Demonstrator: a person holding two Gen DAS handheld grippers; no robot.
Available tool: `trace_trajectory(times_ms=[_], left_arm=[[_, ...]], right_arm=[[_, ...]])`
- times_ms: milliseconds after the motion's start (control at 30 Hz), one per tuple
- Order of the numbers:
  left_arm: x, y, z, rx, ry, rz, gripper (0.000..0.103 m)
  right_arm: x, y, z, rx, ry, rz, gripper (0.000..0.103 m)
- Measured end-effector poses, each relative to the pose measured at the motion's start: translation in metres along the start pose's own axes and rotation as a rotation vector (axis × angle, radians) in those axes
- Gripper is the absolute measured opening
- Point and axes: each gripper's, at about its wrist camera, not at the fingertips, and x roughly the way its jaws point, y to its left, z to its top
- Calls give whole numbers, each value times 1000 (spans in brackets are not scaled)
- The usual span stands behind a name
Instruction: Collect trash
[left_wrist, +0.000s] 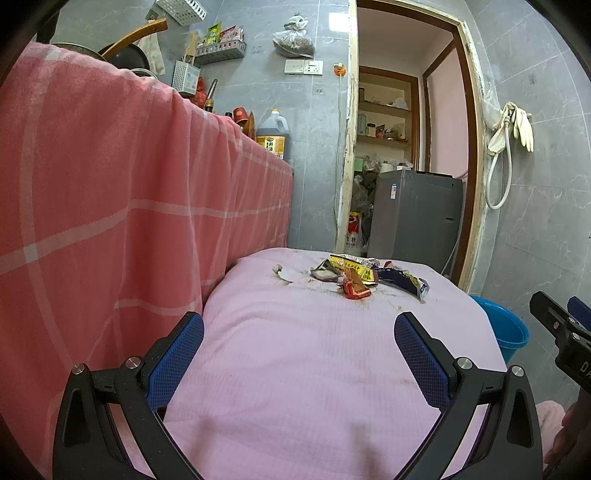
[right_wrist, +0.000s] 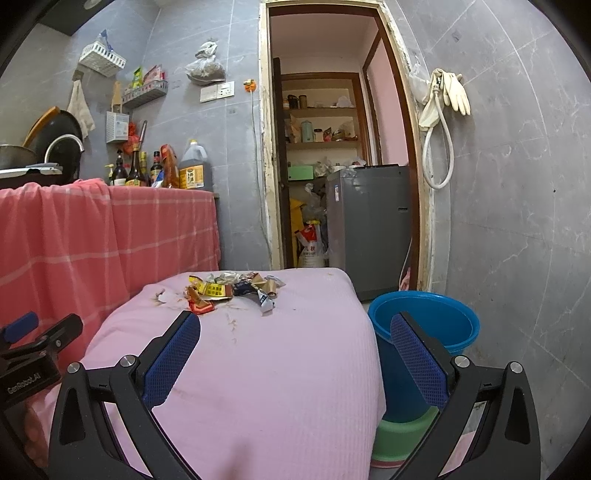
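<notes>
A heap of crumpled snack wrappers (left_wrist: 364, 275) lies at the far end of a table under a pink cloth (left_wrist: 295, 369); a torn white scrap (left_wrist: 282, 273) sits just left of it. The right wrist view shows the same wrappers (right_wrist: 229, 290) and a blue bucket (right_wrist: 424, 325) on the floor right of the table. My left gripper (left_wrist: 299, 328) hovers open over the near half of the cloth, empty. My right gripper (right_wrist: 295, 328) is open too, one finger over the cloth, the other in front of the bucket. Each gripper appears at the edge of the other's view.
A counter draped in red checked cloth (left_wrist: 129, 203) runs along the left with bottles (right_wrist: 192, 168) and pans on it. Beyond the table a doorway holds a grey washing machine (right_wrist: 369, 225) and shelves. The blue bucket stands in a green basin (right_wrist: 402, 435). A tiled wall closes the right.
</notes>
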Motion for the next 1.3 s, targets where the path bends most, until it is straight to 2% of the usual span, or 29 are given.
trace_trajectory(times_ms=[1300], left_arm=[[-1,-1,3,-2,2,-2,101]], right_arm=[[-1,0,0,7,3,2,103]])
